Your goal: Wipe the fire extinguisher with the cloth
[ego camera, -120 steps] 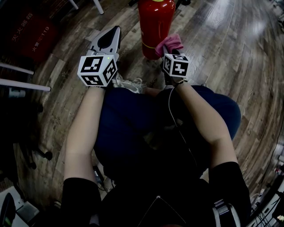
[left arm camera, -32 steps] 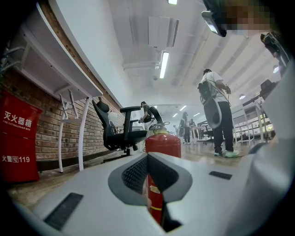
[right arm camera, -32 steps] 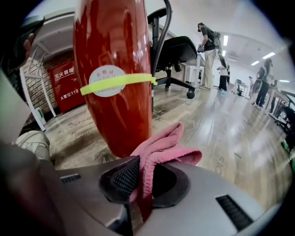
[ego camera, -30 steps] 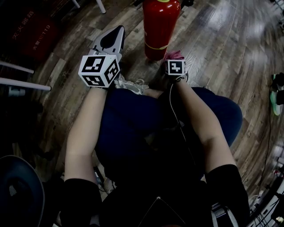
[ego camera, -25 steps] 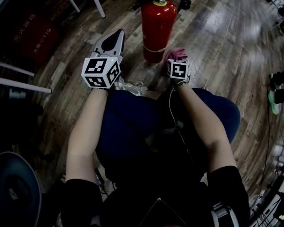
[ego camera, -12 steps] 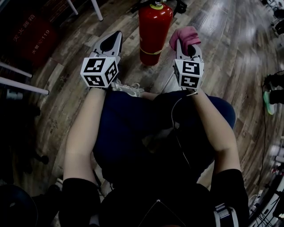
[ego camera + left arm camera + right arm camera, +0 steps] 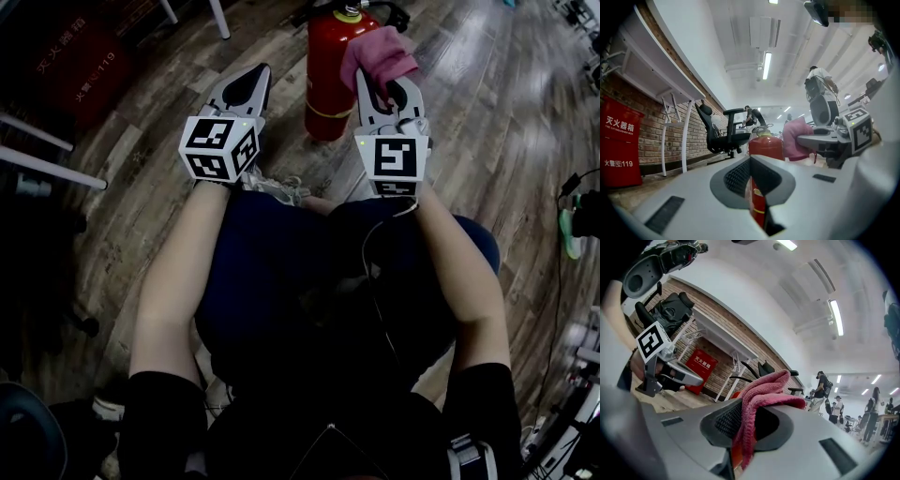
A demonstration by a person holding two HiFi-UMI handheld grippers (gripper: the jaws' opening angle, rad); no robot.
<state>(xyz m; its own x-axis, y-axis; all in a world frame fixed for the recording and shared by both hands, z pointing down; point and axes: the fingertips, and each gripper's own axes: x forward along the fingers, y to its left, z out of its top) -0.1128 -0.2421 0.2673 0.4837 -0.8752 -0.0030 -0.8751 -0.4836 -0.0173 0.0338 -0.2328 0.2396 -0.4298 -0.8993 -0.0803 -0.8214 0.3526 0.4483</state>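
Up from low beside the extinguisher's base goes the right tool (image 7: 382, 77), carrying the cloth to the height of the cylinder's shoulder. Nearest the camera, both forearms reach out over the person's dark trousers, each ending in a marker cube. The left tool (image 7: 259, 73) hangs over the wooden floor (image 7: 141, 187) with its jaws pressed together on nothing; in its own view (image 7: 751, 161) only a thin slit shows lower down the seam, and red paint shows through it. The right tool is clenched on the pink cloth (image 7: 377, 54), which bunches out past the jaw tips; the right gripper view shows folds of it (image 7: 757, 394) pinched in the seam and trailing down.

The red fire extinguisher (image 7: 328, 84) stands upright on the floor ahead of both tools, between them, to the right of the left tool's tip. The cloth lies at its upper right side, against it or just beside it; contact cannot be told. From the left tool the cylinder (image 7: 765, 145) shows straight ahead with the cloth (image 7: 797, 140) close on its right.

Farther off to the left stands a red box (image 7: 618, 140) against a brick wall, and beyond the extinguisher a black office chair (image 7: 723, 136).
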